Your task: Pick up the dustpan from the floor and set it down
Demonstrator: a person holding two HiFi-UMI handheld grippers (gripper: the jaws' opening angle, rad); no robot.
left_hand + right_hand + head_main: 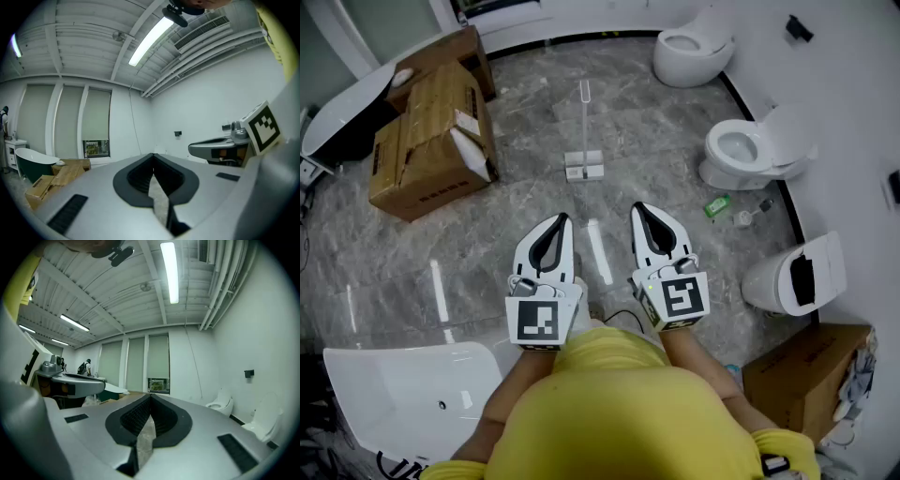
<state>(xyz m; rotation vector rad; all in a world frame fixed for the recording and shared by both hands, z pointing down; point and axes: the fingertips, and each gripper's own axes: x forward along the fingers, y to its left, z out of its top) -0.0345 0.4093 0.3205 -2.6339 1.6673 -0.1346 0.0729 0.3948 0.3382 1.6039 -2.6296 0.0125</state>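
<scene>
Both tools are closed and empty: left tool (562, 219) and right tool (638, 210) each have jaws tip to tip, held level and side by side above the floor (516, 197). The dustpan (583, 168) stands ahead of you on the floor, well apart from both tools, its handle (584, 98) upright.

Risk: the handle is thin (the pan looks light too), so an off-centre pinch probably tips it or skids it on that glossy floor. Open up before you reach.

The path to it is bare. Cardboard boxes (431, 141) sit to the left, toilets (750, 150) along the right wall, and a green packet (717, 204) beside them. None of these block you.
</scene>
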